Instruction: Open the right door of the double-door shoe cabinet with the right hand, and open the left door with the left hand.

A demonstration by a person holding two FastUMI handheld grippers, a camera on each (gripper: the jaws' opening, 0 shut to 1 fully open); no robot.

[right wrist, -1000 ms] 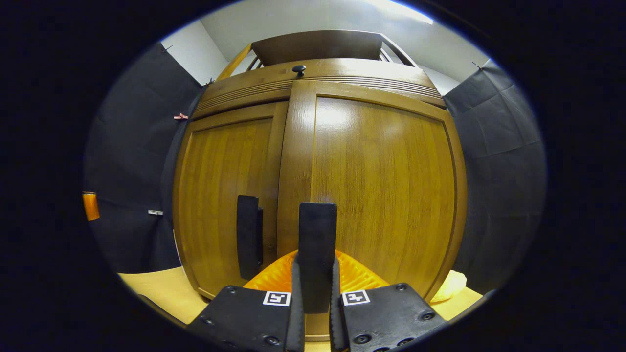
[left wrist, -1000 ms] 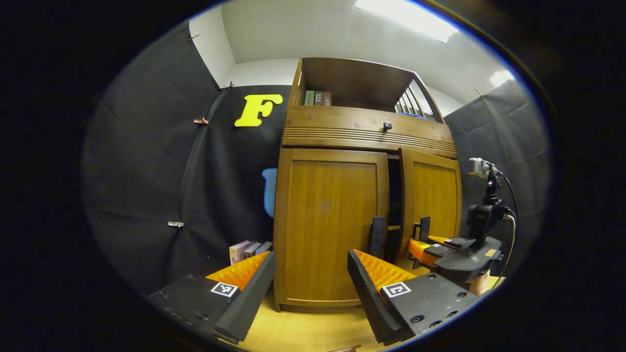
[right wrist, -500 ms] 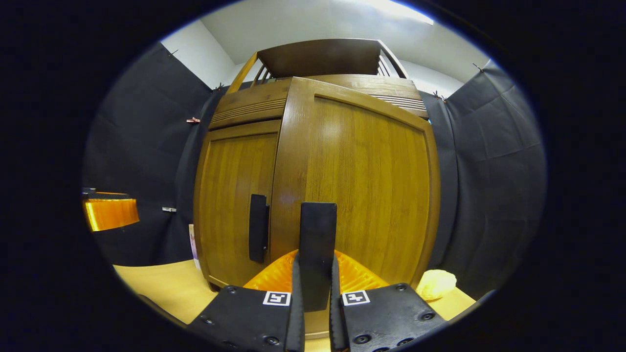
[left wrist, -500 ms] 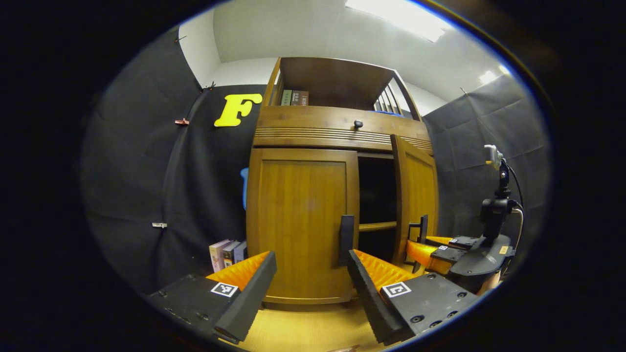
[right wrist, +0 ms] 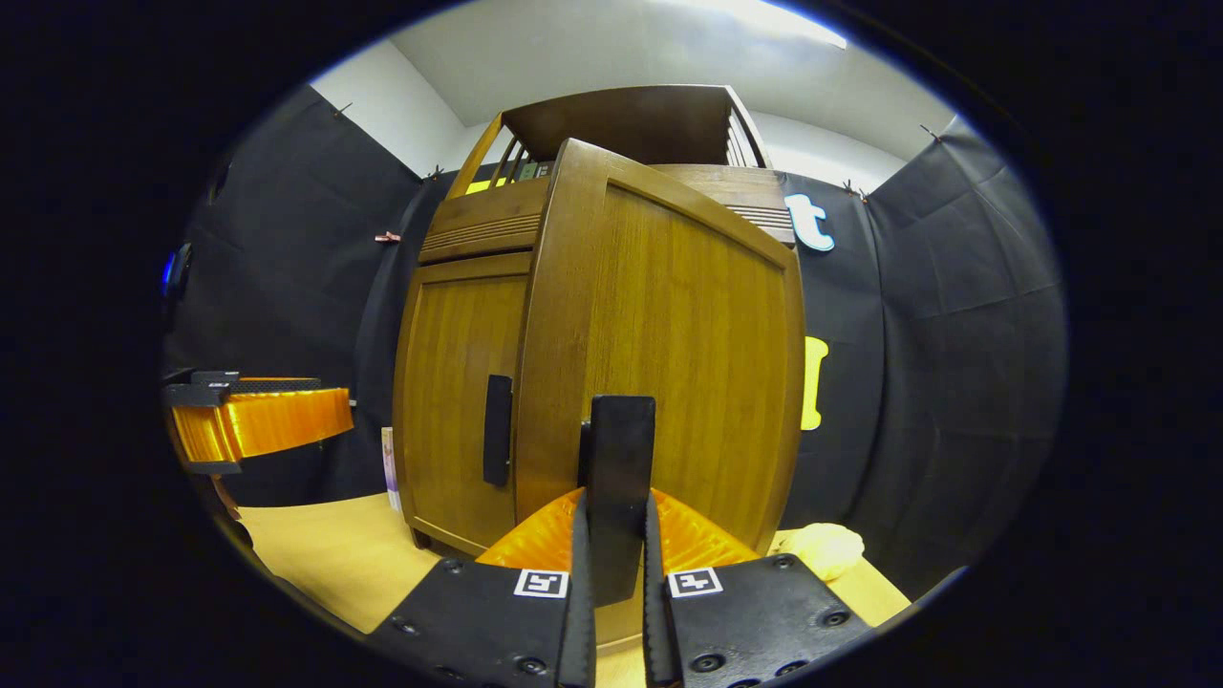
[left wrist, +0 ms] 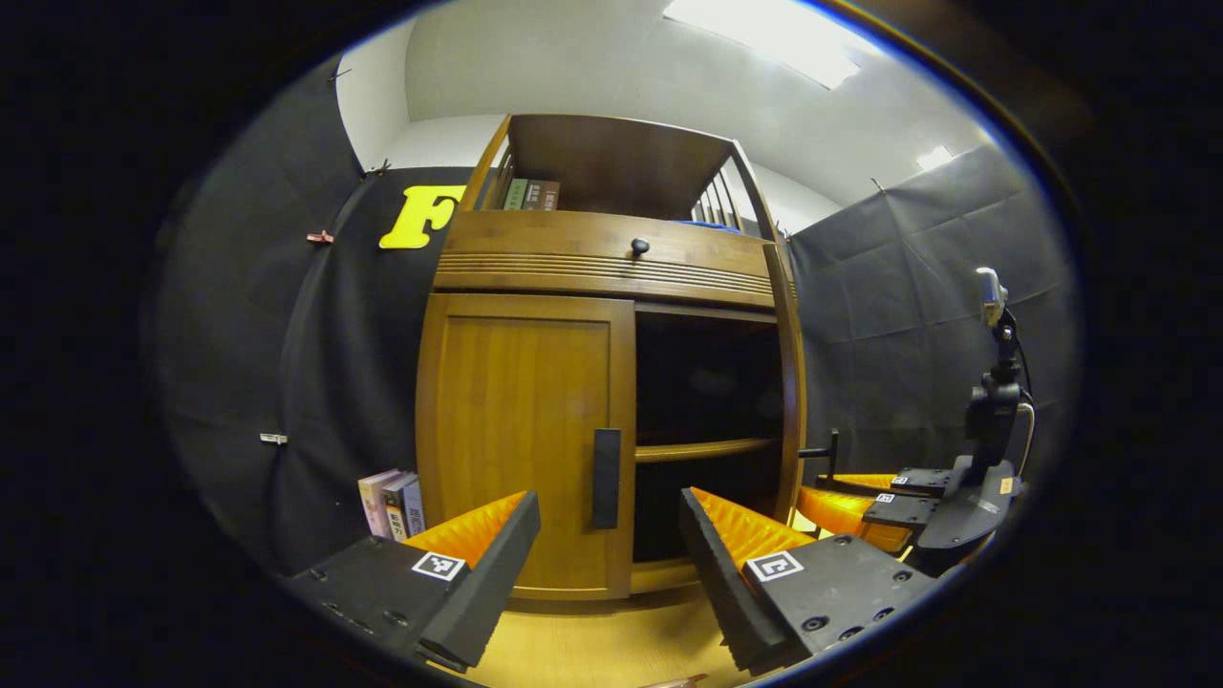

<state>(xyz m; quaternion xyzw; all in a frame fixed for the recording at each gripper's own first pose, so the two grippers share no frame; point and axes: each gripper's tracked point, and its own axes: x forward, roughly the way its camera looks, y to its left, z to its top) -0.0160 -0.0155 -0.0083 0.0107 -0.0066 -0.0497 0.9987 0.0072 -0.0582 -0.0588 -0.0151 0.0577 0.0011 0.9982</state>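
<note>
Your right gripper [right wrist: 616,535] is clamped on the black handle [right wrist: 619,478] of the right door [right wrist: 669,363], both fingers pressing its sides. That door stands swung well out from the shoe cabinet [left wrist: 592,277]; in the left gripper view you see it [left wrist: 789,382] nearly edge-on at the cabinet's right side, with your right gripper [left wrist: 841,483] at its handle [left wrist: 829,451].

Your left gripper [left wrist: 607,549] is released, its two fingers spread wide apart and touching nothing. It sits in front of the left door [left wrist: 521,430], which is shut, and that door's black handle [left wrist: 606,478] stands upright between the fingers but farther off, clear of both. In the right gripper view the same left door [right wrist: 459,382] and handle [right wrist: 497,442] lie just left of the open door, and your left gripper [right wrist: 258,420] shows at the left edge.

With the right door out, the right half of the cabinet is open to you: a dark compartment split by one wooden shelf [left wrist: 705,449]. It is too dark inside to tell whether anything sits above or below the shelf. The open top compartment holds a few books [left wrist: 532,195] standing at its left end, and a small black knob [left wrist: 639,247] sits on the panel below it.

More books [left wrist: 392,502] stand on the floor [left wrist: 592,650] against the cabinet's left side. A pale yellow lump [right wrist: 826,549] lies on the floor beside the open door
</note>
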